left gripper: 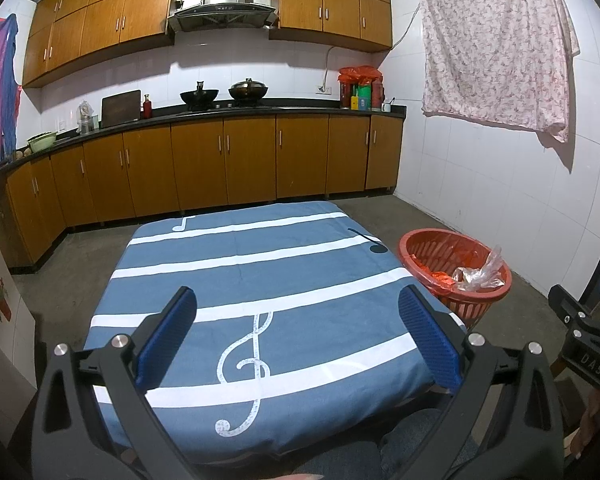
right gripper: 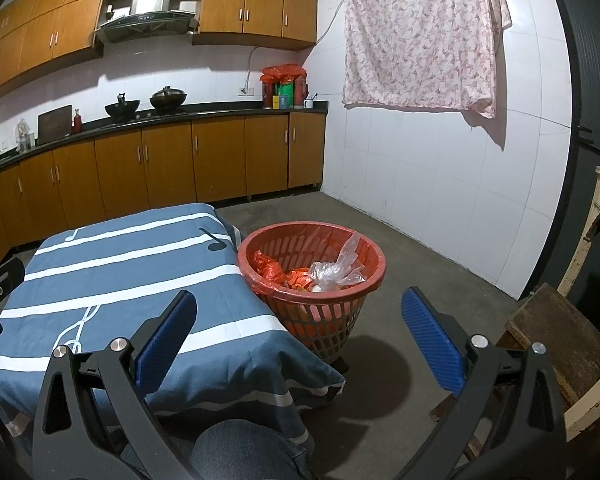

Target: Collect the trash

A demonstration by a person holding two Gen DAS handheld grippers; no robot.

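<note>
The left gripper (left gripper: 298, 332) gapes wide and empty over the striped tablecloth (left gripper: 260, 280), the right gripper (right gripper: 299, 334) likewise, with the red basket (right gripper: 364, 292) at its twelve o'clock holding bagged trash (right gripper: 334, 272), so collecting looks finished, calling only for withdrawal.

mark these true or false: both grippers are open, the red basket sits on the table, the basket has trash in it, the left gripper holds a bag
Both grippers are open: true, the left gripper and right gripper hold nothing.
The red basket sits on the table: false, it stands on the floor beside it.
The basket has trash in it: true, a clear plastic bag and orange scraps.
The left gripper holds a bag: false, it is empty.
</note>
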